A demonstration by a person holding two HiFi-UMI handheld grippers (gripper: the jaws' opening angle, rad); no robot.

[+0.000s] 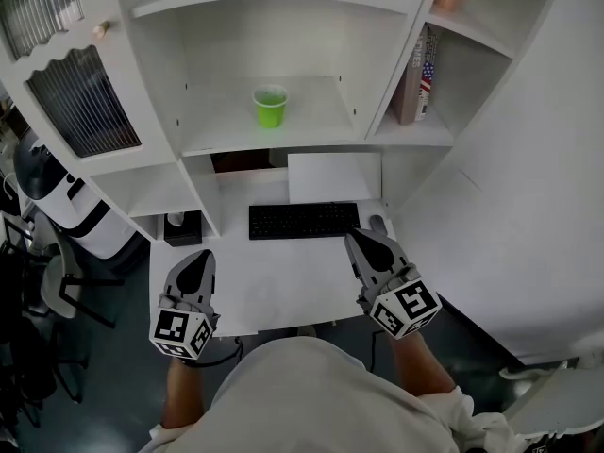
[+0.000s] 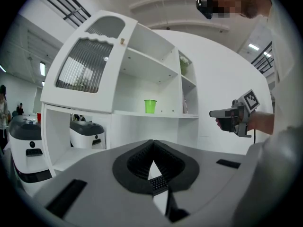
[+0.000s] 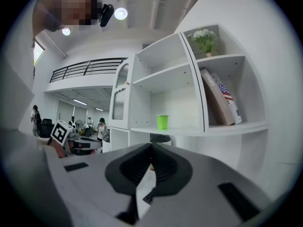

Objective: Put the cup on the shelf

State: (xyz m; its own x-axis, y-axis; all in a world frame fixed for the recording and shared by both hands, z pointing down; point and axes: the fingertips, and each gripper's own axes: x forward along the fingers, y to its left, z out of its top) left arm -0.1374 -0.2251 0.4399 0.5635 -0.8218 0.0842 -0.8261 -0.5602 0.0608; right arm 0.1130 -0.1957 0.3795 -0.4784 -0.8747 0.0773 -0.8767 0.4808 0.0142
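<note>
Green cup (image 1: 270, 107) upright on the middle shelf (image 1: 316, 125), well apart from both grippers. Left gripper (image 1: 198, 257) and right gripper (image 1: 364, 240) low over the desk (image 1: 283, 286), jaws together on nothing. Looks done; could tip only through a careless reach up toward that shelf

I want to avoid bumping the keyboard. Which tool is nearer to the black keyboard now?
Right. The right tool has its tip just at the right front corner of the keyboard; the left tool sits farther off, to its front left.
</note>
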